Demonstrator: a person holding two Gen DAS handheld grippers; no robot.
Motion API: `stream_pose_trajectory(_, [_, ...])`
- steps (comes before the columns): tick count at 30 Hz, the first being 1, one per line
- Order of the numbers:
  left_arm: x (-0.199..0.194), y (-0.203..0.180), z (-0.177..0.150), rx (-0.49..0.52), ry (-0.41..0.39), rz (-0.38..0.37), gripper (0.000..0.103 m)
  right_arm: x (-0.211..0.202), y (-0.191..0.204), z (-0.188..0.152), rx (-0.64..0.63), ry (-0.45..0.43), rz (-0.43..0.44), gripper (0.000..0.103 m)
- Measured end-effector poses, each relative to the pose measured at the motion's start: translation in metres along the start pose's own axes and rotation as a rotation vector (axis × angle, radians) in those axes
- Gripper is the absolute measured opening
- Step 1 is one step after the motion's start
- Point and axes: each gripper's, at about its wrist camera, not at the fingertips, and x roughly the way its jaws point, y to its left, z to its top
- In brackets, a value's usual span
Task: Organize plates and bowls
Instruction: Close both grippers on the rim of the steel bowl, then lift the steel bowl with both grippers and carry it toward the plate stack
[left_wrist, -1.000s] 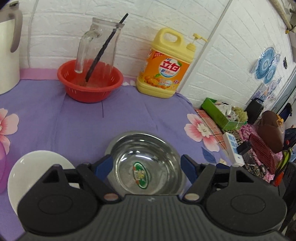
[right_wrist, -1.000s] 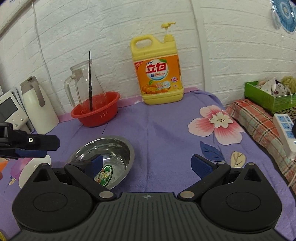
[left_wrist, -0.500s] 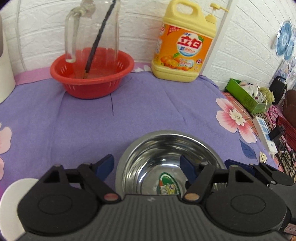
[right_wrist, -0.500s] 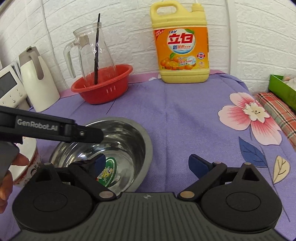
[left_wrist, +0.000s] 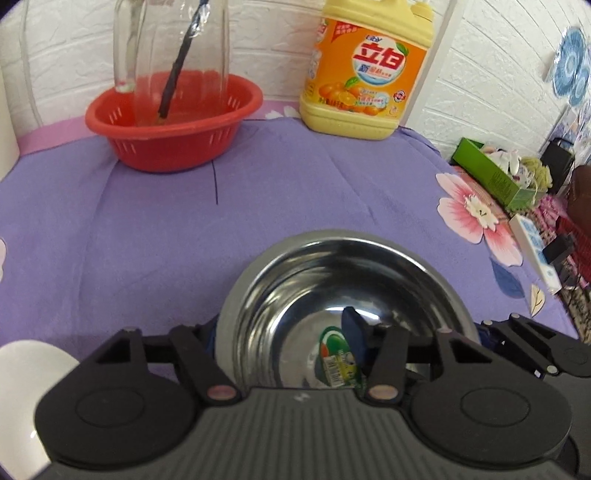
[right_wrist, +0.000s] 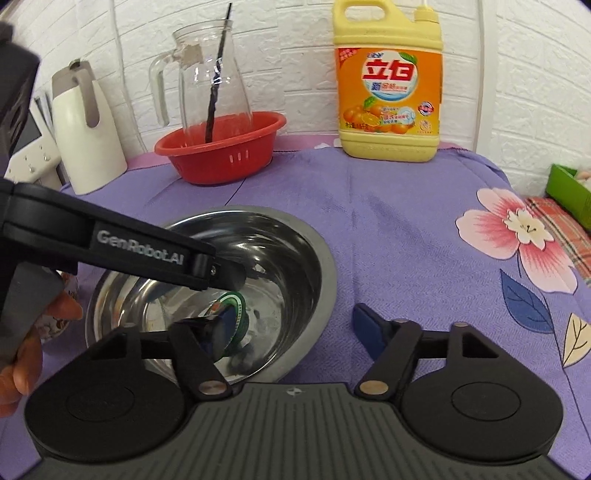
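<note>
Your left gripper (left_wrist: 280, 343) straddles the near-left rim of the steel bowl (left_wrist: 332, 273), fingers apart | your right gripper (right_wrist: 295, 328) is spread wide, one finger inside the bowl | bowl on purple cloth (left_wrist: 147, 229), near red basket (left_wrist: 173, 118).

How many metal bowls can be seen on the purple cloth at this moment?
1. The steel bowl lies near the front of the cloth, with both tongs straddling its rim, left tongs and right tongs. Others may be hidden.
</note>
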Motion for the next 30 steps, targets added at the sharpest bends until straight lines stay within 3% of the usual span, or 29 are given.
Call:
stream_pose_trajectory(2, [-0.001,-0.005,-0.002,0.012,0.001,0.009,0.042,-0.001,0.007,-0.001,-0.028,0.000,0.012,0.091])
stream_pose_trajectory(7, [-0.014,-0.002,-0.006,-0.051,0.009,-0.033,0.042,-0.008,0.006,-0.001,-0.001,0.016,0.024,0.090])
stream_pose_trajectory(14, [-0.063,-0.024,-0.029,-0.019,-0.019,-0.039,0.042,-0.049,0.013,-0.013,0.016,-0.006,0.018,0.090])
stream_pose_trajectory(21, [-0.132,-0.041,-0.082,-0.017,-0.044,-0.074,0.043,-0.123,0.033,-0.040,-0.001,-0.039,0.014,0.091])
stream_pose_trajectory(30, [-0.191,-0.045,-0.180,-0.023,-0.001,-0.116,0.045,-0.193,0.073,-0.109,0.013,-0.001,0.033,0.091])
